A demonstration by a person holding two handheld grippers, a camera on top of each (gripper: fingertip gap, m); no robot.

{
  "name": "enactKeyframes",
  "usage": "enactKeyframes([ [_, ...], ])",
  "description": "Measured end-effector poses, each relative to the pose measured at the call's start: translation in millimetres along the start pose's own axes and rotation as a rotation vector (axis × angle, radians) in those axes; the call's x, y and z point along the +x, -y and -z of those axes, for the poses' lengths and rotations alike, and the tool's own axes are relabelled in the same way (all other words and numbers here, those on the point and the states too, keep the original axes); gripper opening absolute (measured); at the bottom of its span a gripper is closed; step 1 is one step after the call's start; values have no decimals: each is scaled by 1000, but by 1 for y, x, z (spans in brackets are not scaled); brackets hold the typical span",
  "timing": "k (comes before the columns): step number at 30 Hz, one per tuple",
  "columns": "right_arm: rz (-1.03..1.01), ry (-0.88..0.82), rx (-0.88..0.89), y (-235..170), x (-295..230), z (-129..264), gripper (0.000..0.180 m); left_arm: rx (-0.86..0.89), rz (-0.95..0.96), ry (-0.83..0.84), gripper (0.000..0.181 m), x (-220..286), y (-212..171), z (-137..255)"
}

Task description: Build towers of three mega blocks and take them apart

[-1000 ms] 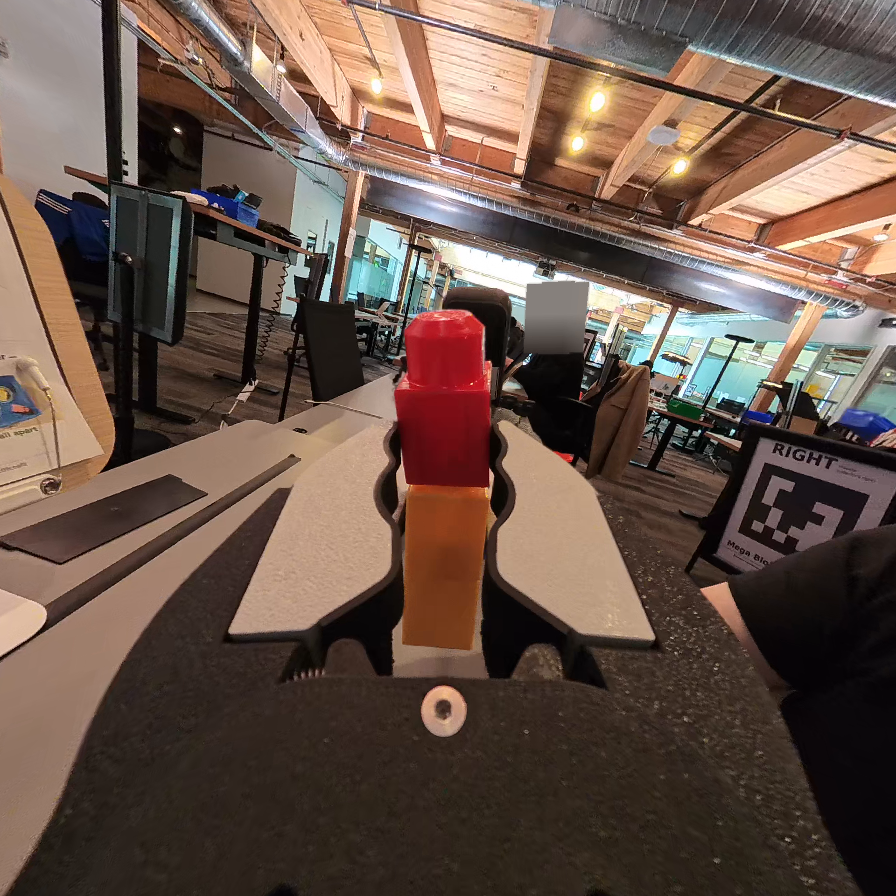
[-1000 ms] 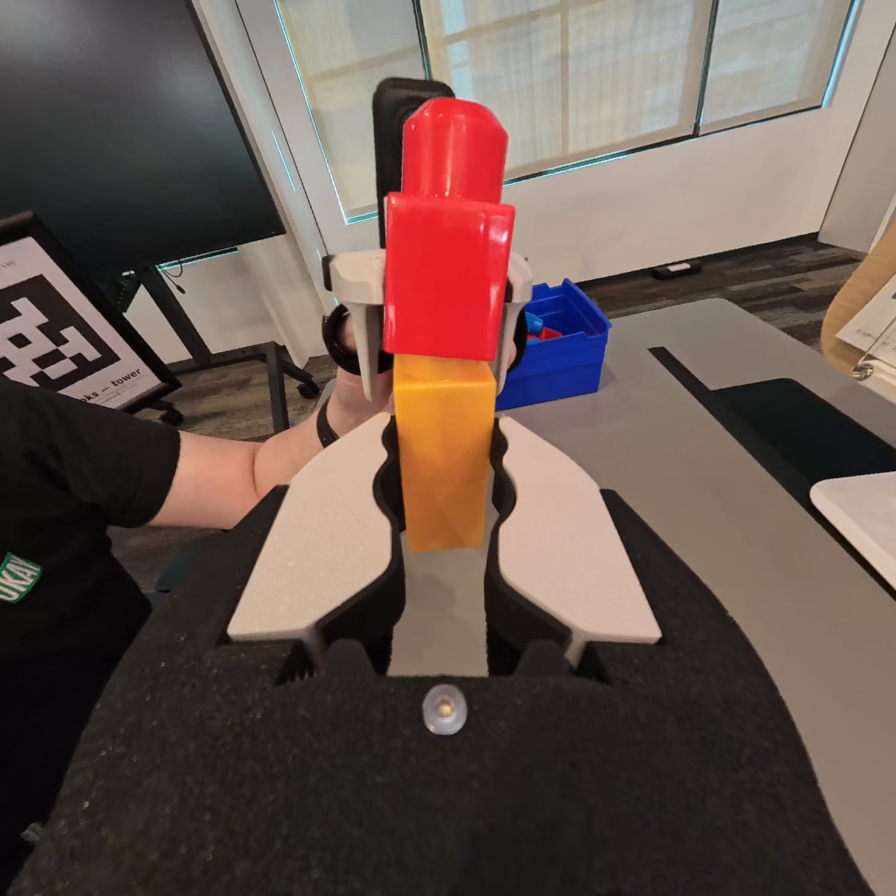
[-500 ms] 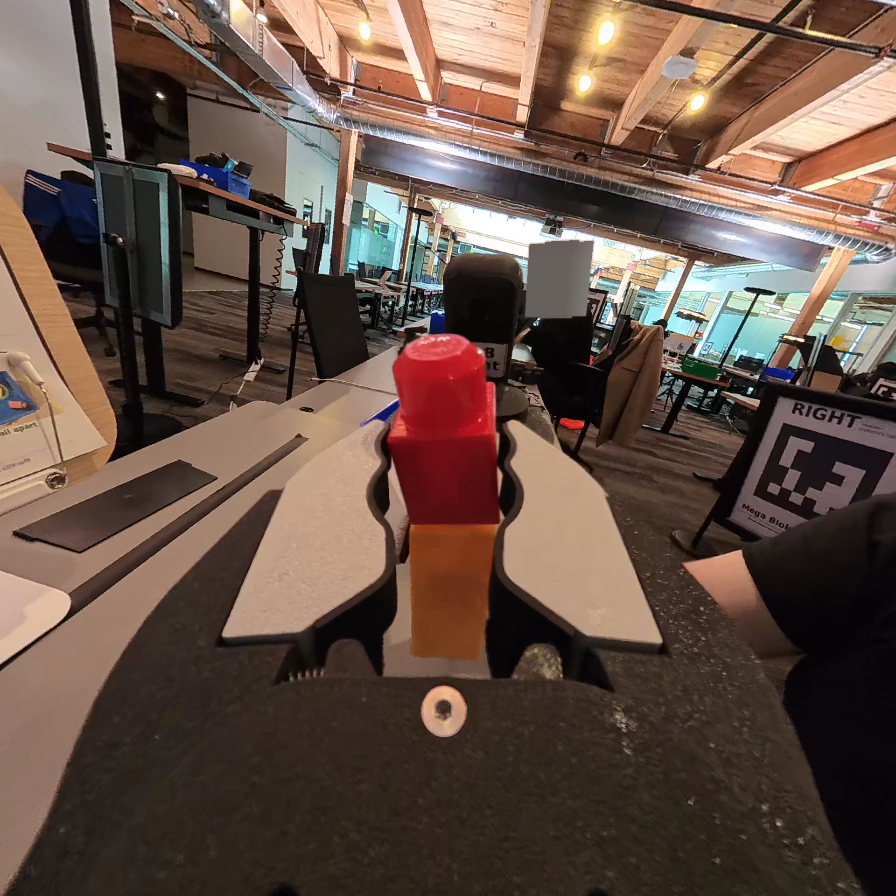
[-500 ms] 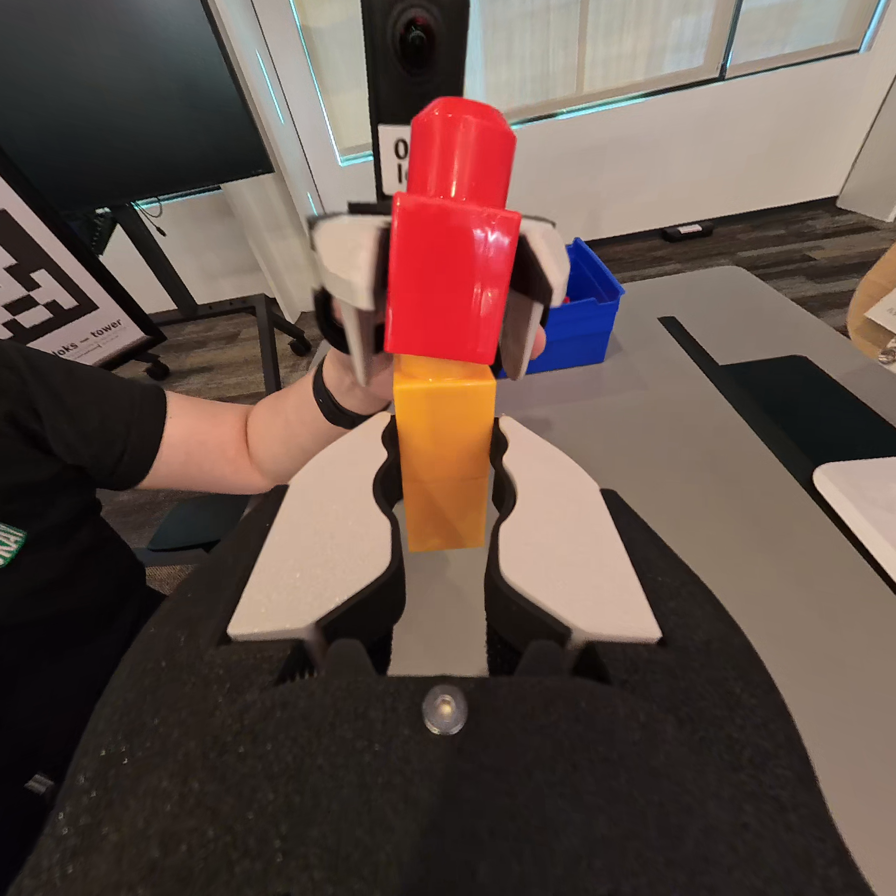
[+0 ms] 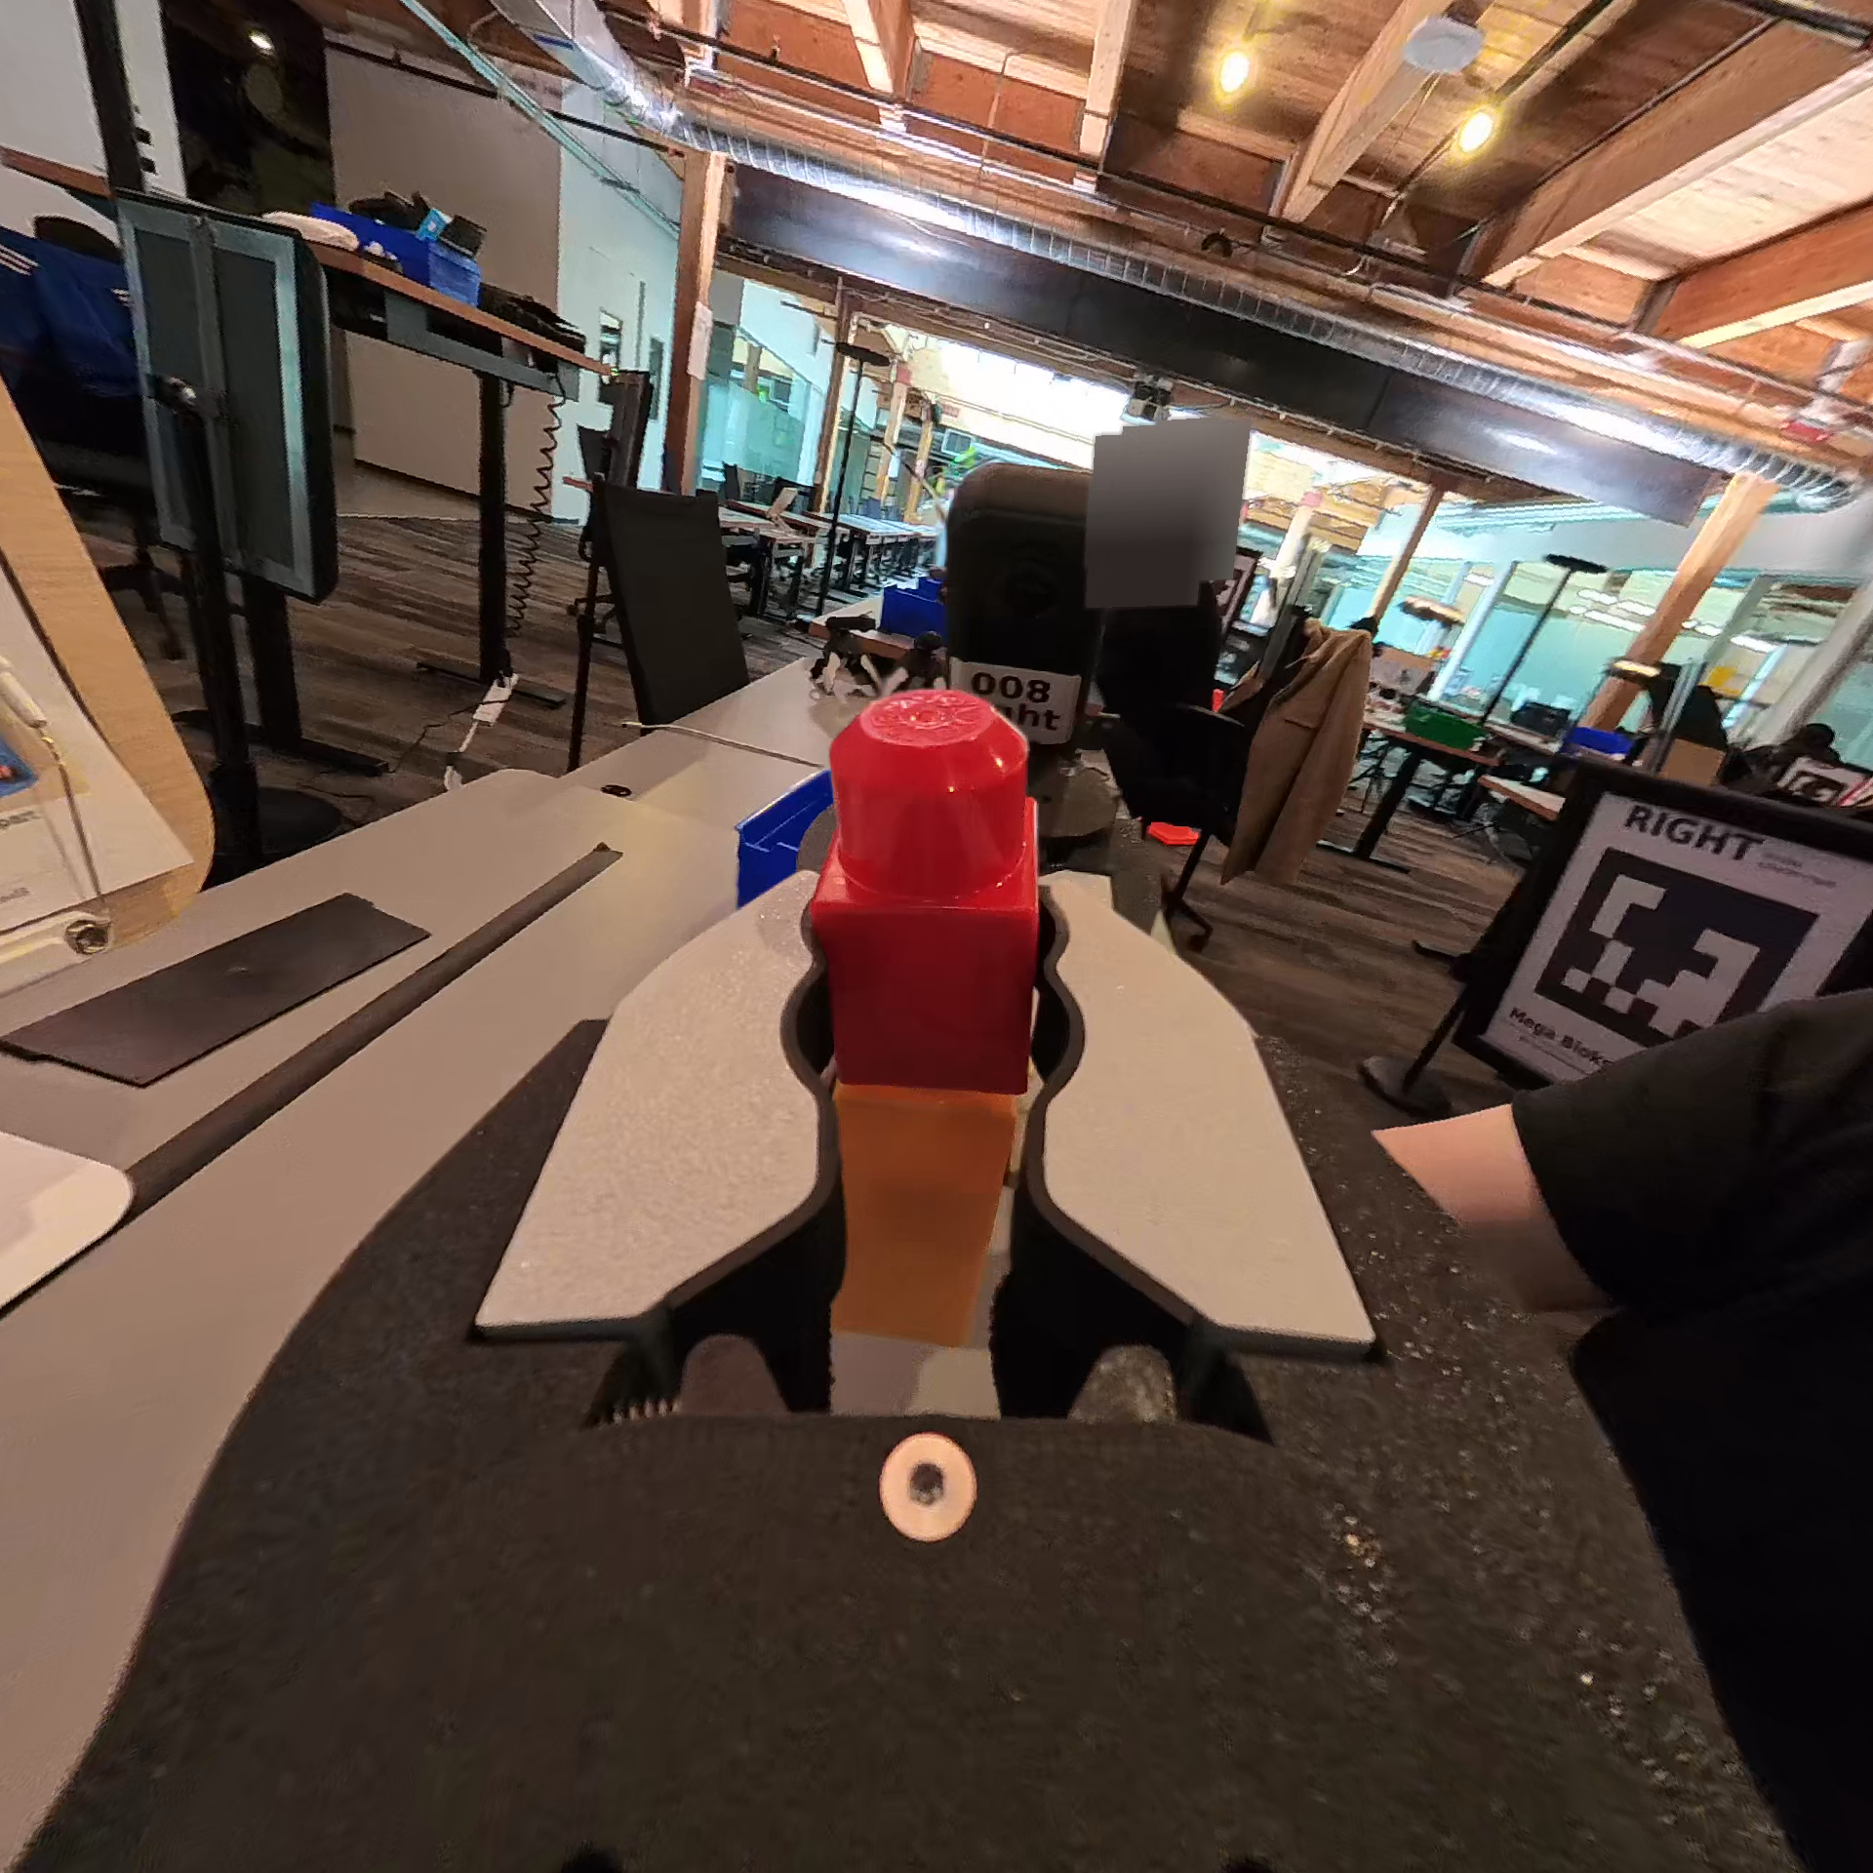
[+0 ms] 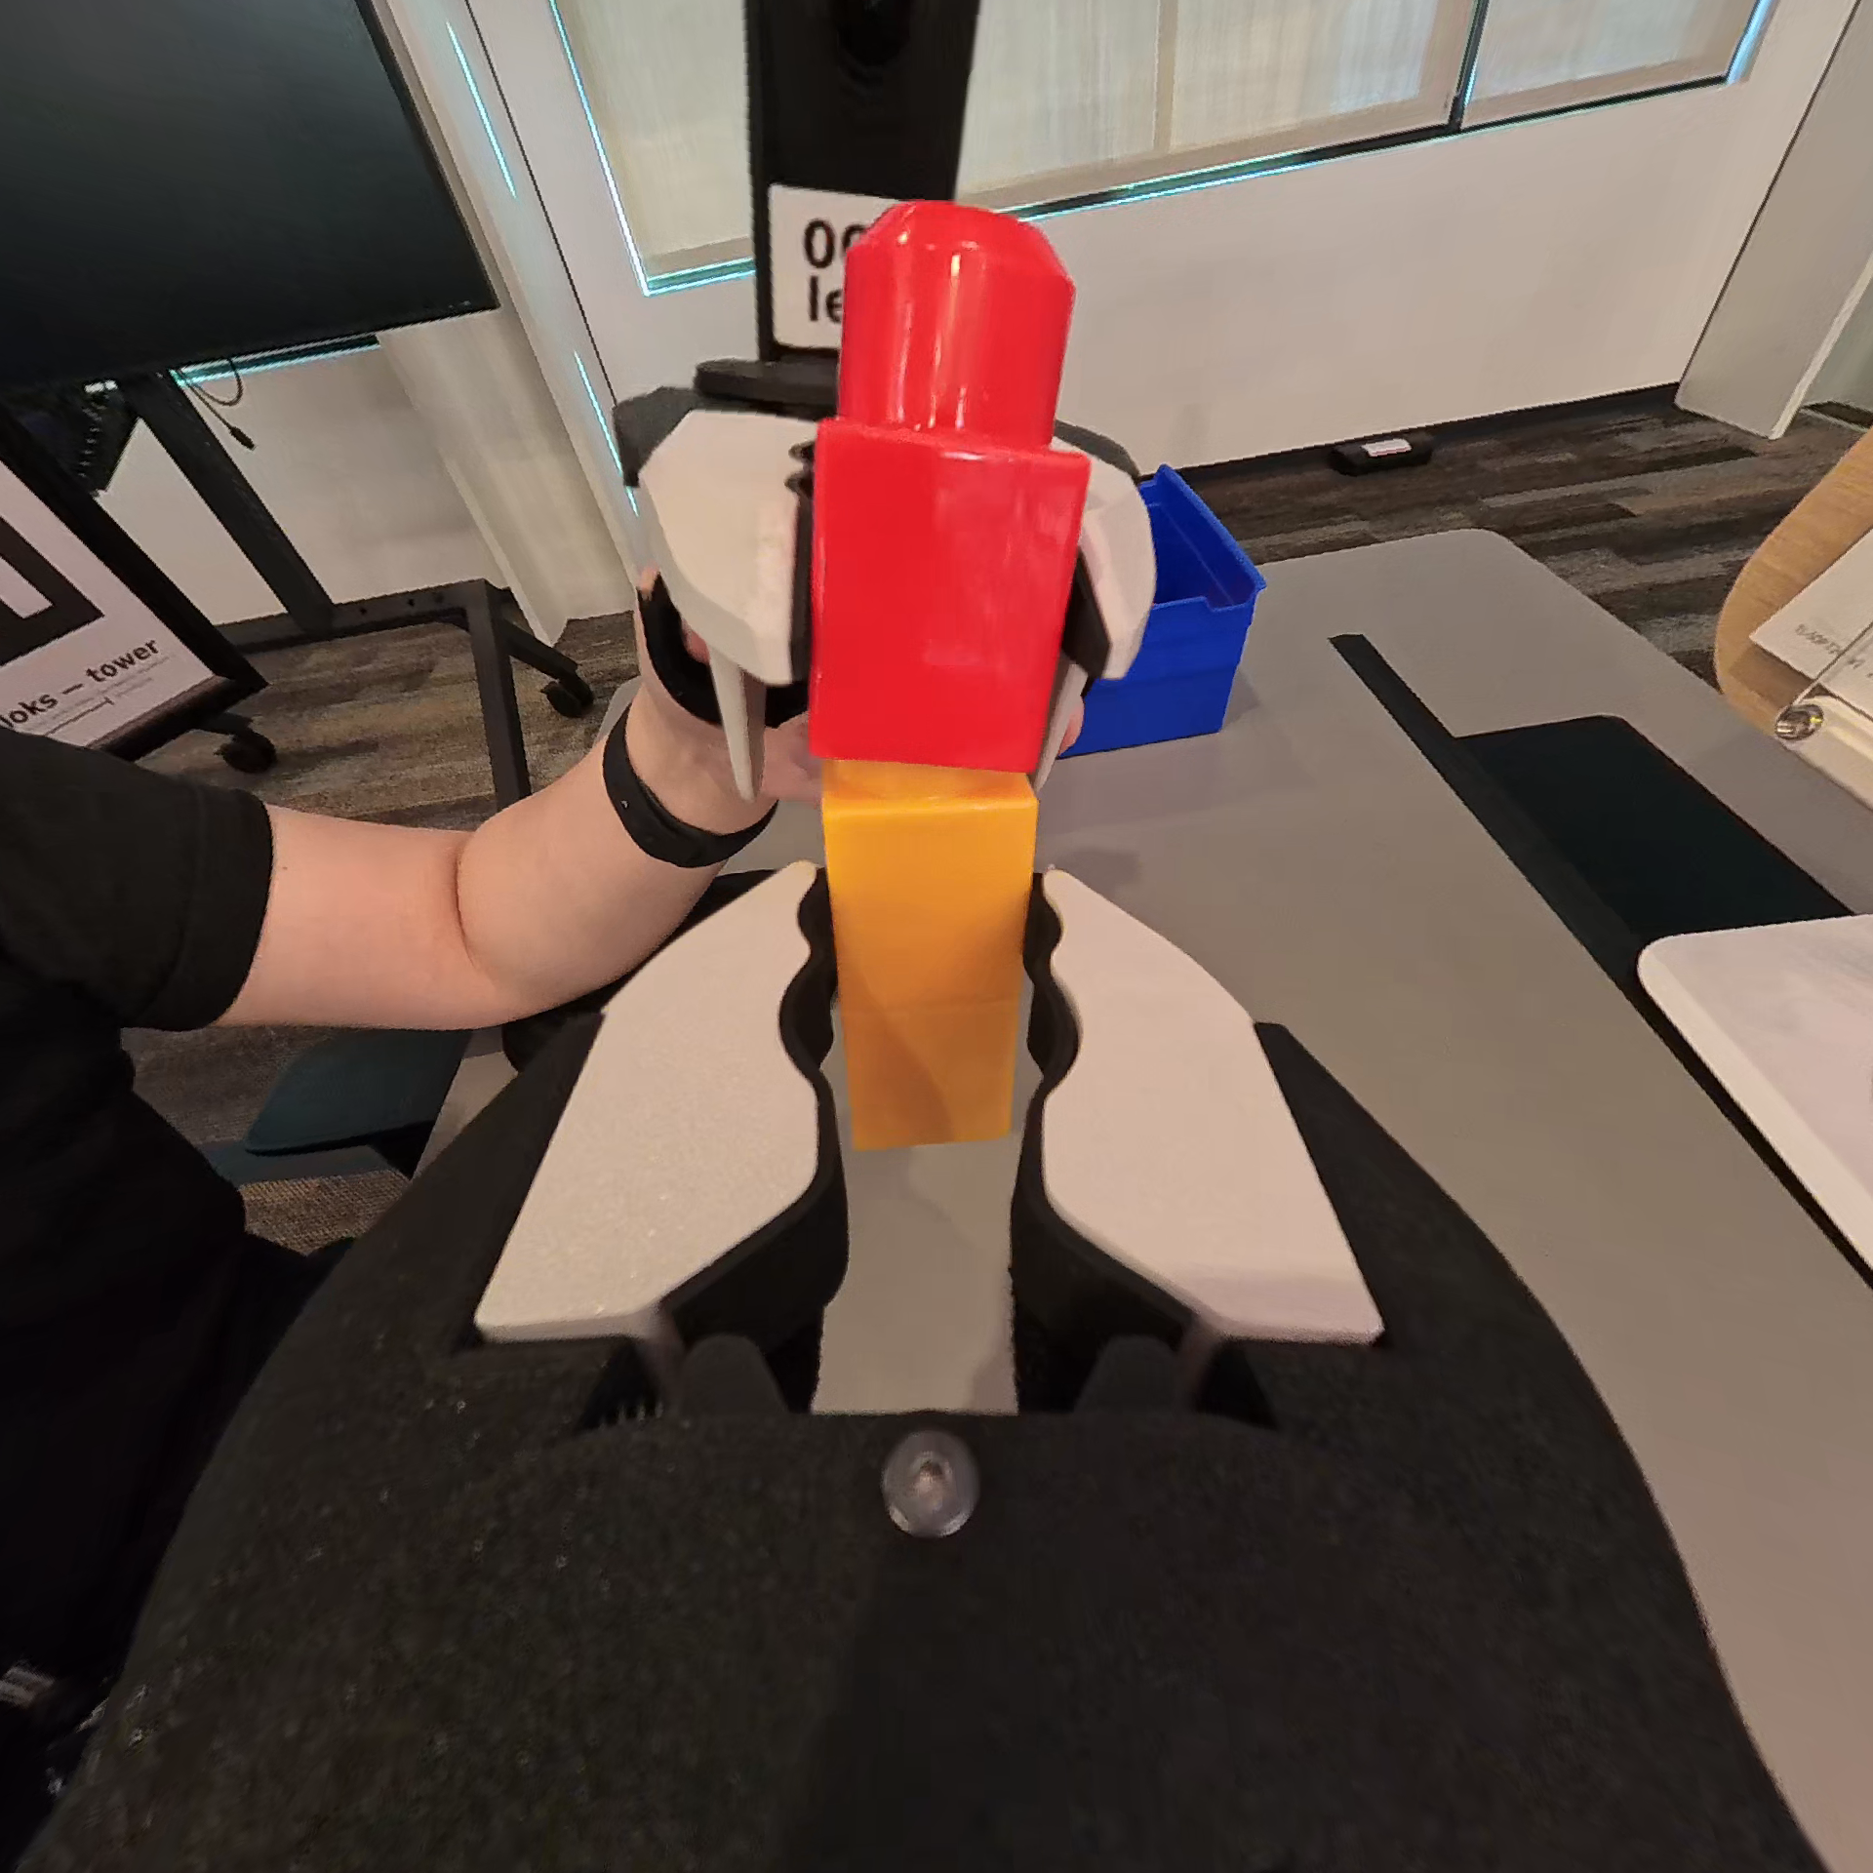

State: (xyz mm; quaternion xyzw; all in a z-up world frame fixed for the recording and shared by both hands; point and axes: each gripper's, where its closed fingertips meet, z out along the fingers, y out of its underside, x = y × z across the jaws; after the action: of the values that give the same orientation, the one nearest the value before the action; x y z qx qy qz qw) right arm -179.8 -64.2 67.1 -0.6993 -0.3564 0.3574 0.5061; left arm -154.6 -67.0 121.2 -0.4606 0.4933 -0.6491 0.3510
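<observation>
With the left gripper (image 5: 927,973) clamped on the red block (image 5: 927,963) and the right gripper (image 6: 927,973) clamped on the orange block (image 6: 927,973) above the desk (image 6: 1419,912), pulling straight apart should separate them cleanly.

A grey table (image 6: 1470,1014) carries the scene. A blue bin (image 6: 1181,649) stands directly on it, toward its far edge. To the right of the bin a flat black mat (image 6: 1662,841) lies on the surface, and nearer than the mat a white board (image 6: 1784,1014) rests at the table's right side. A narrow dark slot (image 6: 1419,699) runs between bin and mat.
</observation>
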Motion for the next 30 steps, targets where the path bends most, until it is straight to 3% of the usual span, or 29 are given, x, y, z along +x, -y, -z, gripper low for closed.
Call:
enactKeyframes([
  [30, -97, 48, 78, 3, 4, -9, 35, -56, -2, 41, 36, -10, -7, 6],
])
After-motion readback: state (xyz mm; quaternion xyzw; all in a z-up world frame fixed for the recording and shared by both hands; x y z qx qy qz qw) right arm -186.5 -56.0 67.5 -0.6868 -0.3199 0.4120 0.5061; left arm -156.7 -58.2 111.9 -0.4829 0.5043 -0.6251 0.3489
